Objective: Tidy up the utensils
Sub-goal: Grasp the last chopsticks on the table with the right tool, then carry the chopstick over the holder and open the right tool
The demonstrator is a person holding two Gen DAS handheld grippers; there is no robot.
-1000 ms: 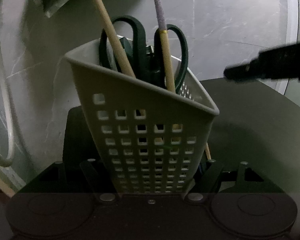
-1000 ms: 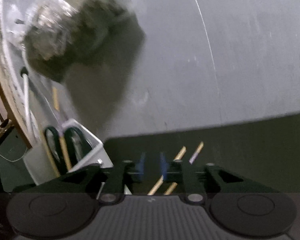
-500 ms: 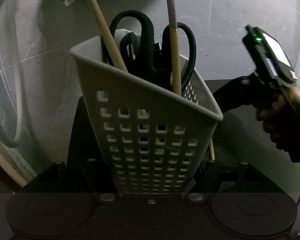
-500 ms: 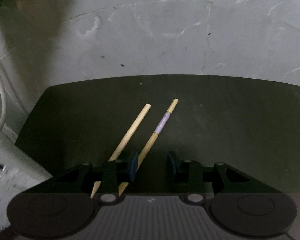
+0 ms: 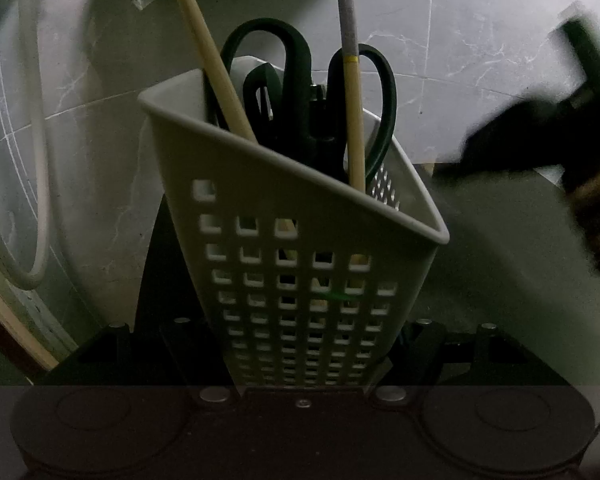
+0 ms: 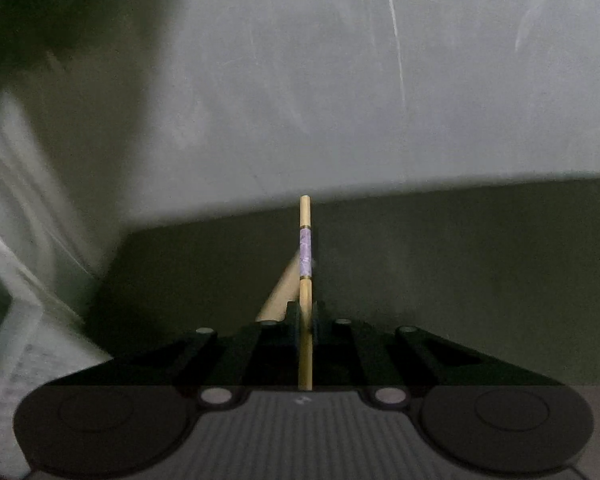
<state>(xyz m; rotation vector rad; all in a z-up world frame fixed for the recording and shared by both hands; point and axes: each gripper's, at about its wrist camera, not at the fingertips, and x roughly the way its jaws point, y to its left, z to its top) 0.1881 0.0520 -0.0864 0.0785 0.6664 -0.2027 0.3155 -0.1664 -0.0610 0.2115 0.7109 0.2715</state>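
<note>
The left gripper (image 5: 306, 344) clamped the perforated white utensil holder (image 5: 296, 240), tilting it to receive more. Scissors (image 5: 308, 80) and two chopsticks stood inside. The right gripper (image 6: 305, 316) pinched a banded chopstick (image 6: 305, 248); a plain chopstick (image 6: 278, 296) lay on the dark mat (image 6: 460, 280).

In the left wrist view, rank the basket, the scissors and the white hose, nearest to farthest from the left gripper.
1. Basket: held between the left gripper's fingers, centre.
2. Scissors: standing in the basket, handles up.
3. White hose: far left, on the marble floor.
</note>
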